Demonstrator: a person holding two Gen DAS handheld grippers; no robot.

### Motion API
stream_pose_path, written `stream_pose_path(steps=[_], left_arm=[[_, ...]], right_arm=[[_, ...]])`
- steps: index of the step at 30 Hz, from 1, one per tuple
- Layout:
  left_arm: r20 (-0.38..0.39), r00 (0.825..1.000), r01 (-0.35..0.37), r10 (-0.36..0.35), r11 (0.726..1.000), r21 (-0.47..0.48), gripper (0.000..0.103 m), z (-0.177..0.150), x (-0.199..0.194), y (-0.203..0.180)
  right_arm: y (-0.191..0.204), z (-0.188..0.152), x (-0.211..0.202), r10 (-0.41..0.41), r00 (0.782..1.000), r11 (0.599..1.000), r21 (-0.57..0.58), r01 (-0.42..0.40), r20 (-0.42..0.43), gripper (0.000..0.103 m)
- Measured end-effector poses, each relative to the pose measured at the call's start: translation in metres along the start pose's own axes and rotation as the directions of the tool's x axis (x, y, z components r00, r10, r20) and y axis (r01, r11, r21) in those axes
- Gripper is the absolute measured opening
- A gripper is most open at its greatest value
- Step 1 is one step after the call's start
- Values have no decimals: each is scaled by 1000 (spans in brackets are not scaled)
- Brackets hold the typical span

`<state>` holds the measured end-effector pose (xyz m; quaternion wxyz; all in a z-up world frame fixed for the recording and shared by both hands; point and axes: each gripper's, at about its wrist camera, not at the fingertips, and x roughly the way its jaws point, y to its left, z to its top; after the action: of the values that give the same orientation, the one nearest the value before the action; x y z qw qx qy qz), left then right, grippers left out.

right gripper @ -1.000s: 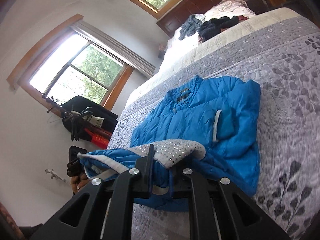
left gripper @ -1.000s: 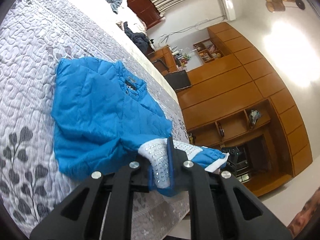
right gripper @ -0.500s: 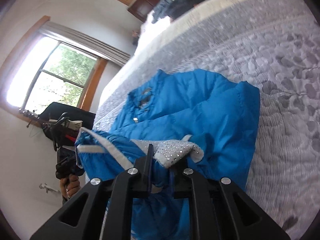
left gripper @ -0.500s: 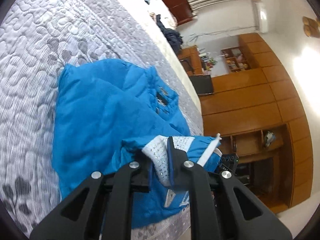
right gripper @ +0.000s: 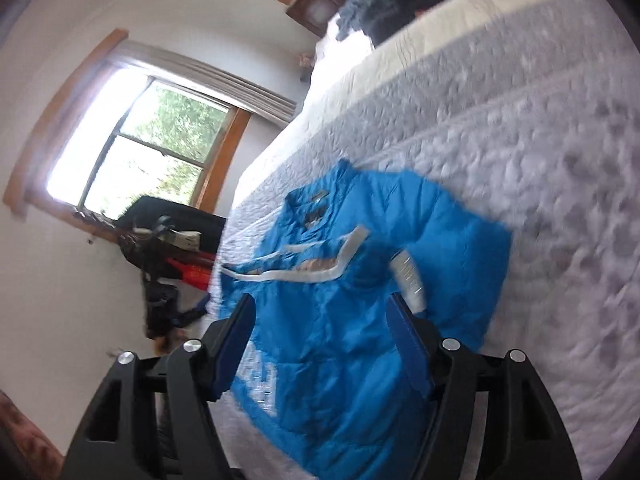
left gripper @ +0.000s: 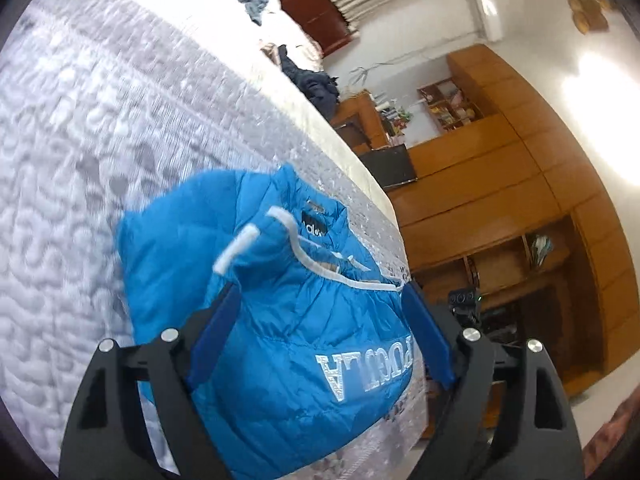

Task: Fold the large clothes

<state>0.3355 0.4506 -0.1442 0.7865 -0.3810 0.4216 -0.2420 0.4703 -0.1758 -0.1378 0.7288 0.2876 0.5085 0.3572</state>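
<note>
Jacket (left gripper: 280,340) lies folded on the quilted bedspread (left gripper: 80,160) (white lettering up); left gripper (left gripper: 320,300) and right gripper (right gripper: 320,304) hover over it, jaws spread, empty.

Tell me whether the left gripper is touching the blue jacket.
Cannot tell. In the left wrist view the left gripper is wide open with the blue jacket behind its fingers, with no plain contact or gap.
</note>
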Motion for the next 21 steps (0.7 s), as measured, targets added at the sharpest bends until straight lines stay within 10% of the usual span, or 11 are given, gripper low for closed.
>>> stream_pose_path(steps=[13,21], left_arm=[[-126,974,-166,190,970,179,81,24,56,12],[-102,972,-184,214,952,246,37,27,66,9]], right_arm=[[-1,11,44,-142,987,975,-181,127,-74,68],[9,11,41,-291,956,901,-342,268,-18,68]])
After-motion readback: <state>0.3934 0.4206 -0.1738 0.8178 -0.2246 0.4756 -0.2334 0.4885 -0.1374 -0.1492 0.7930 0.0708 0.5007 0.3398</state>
